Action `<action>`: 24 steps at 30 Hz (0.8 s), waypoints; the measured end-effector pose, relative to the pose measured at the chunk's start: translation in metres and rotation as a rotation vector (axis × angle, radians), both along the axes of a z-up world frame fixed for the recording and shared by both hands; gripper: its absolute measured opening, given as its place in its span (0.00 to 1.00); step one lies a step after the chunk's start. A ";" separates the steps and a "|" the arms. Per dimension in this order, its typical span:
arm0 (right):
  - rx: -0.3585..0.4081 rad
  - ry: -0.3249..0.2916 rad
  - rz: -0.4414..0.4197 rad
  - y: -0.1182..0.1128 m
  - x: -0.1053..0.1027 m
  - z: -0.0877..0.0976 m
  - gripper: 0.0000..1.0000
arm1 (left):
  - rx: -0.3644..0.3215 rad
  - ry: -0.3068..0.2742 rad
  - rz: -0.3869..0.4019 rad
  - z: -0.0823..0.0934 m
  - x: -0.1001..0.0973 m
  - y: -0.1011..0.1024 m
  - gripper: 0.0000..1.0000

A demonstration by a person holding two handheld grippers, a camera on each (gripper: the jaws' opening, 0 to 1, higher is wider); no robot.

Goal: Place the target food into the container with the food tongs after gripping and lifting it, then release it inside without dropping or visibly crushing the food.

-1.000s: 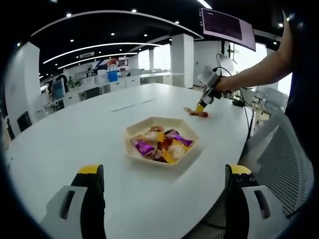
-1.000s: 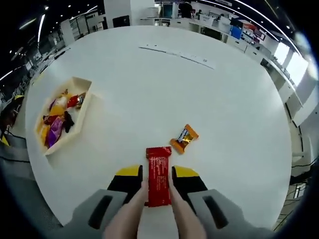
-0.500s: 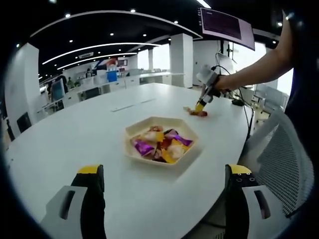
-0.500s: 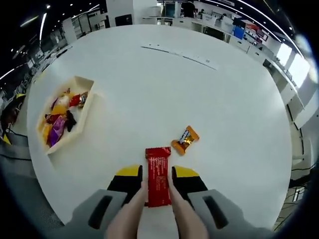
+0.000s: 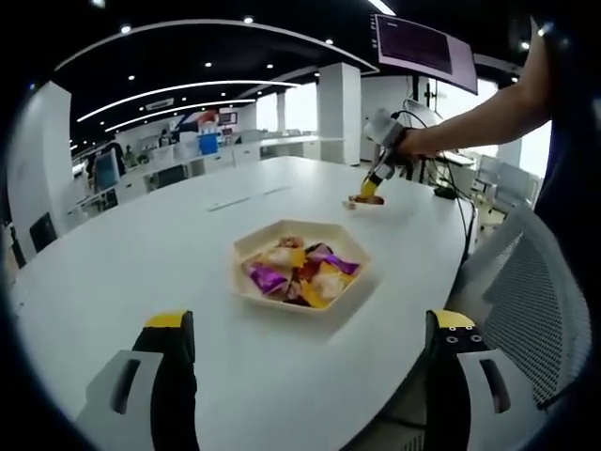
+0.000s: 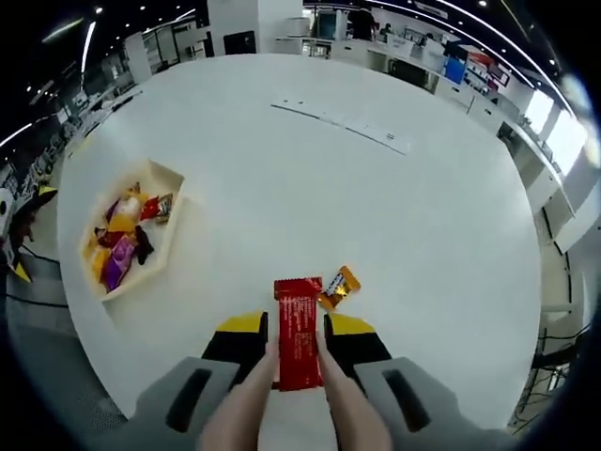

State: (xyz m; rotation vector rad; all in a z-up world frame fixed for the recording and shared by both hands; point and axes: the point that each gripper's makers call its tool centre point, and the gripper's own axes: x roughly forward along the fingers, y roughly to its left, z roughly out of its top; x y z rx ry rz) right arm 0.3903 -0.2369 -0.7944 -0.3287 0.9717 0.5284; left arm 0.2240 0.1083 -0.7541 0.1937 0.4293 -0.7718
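A red snack bar is held off the white table, pinched between the beige food tongs. My right gripper is shut on those tongs. In the left gripper view the same gripper hangs above the far side of the table. A cream hexagonal tray holding several wrapped sweets lies to the left. That tray sits mid-table ahead of my left gripper, which is open with nothing between its jaws. An orange wrapped candy lies on the table just beyond the bar.
A person's arm reaches in from the right, over a mesh chair at the table's edge. A wall screen hangs above. Thin strips lie on the far side of the table. Office desks stand beyond.
My right gripper has risen from the table with the red bar in the tongs. The table and orange candy now look farther below. The left gripper has stayed put.
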 end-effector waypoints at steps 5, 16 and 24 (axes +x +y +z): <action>-0.003 -0.021 0.021 0.002 0.005 0.013 0.23 | 0.004 -0.002 -0.004 0.000 0.000 0.000 1.00; -0.007 -0.053 0.041 0.007 0.016 0.031 0.23 | -0.002 -0.015 0.003 0.003 0.001 0.002 1.00; -0.007 -0.057 0.050 0.008 0.020 0.042 0.23 | -0.002 -0.019 0.007 0.004 0.001 0.002 1.00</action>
